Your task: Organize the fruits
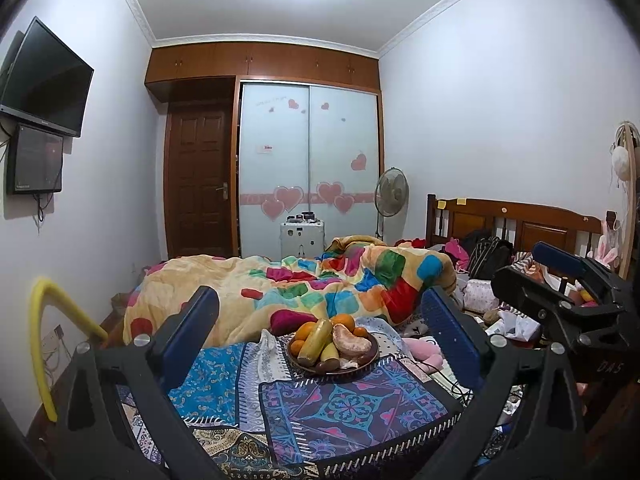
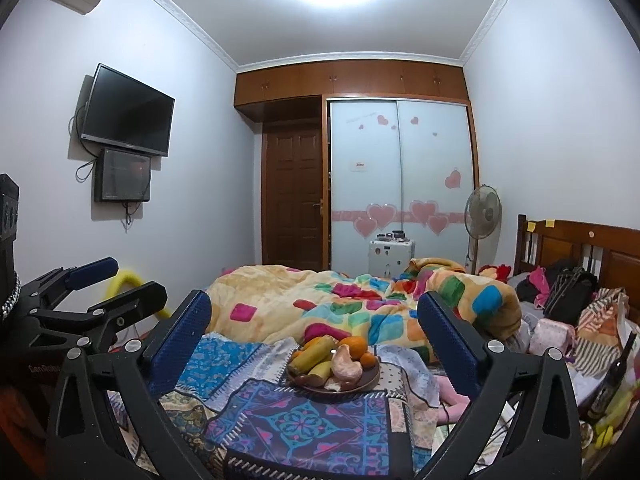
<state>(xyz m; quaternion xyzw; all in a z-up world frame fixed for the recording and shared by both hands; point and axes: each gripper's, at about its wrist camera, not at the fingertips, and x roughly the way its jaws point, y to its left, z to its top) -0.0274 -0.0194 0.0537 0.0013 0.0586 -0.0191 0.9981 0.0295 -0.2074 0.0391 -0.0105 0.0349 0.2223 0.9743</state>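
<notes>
A dark round plate (image 1: 362, 367) (image 2: 373, 377) sits on a patterned blue and purple cloth (image 1: 352, 404) (image 2: 304, 420) on the bed. It holds oranges (image 1: 345, 321) (image 2: 355, 346), long yellow-green fruits (image 1: 316, 340) (image 2: 314, 354) and a peeled citrus piece (image 1: 350, 340) (image 2: 346, 366). My left gripper (image 1: 319, 294) stands open, well short of the plate, with nothing between its blue pads (image 1: 192, 328). My right gripper (image 2: 314, 298) is likewise open and empty, framing the plate from the near side. Each gripper also shows at the edge of the other's view, right gripper (image 1: 560, 280), left gripper (image 2: 96, 284).
A bright patchwork blanket (image 1: 280, 280) (image 2: 360, 300) is bunched up behind the plate. Bags and clothes (image 1: 488, 256) (image 2: 568, 296) crowd the headboard side on the right. A dark bottle (image 2: 616, 372) stands at the near right. A yellow foam tube (image 1: 40, 340) curves at the left wall.
</notes>
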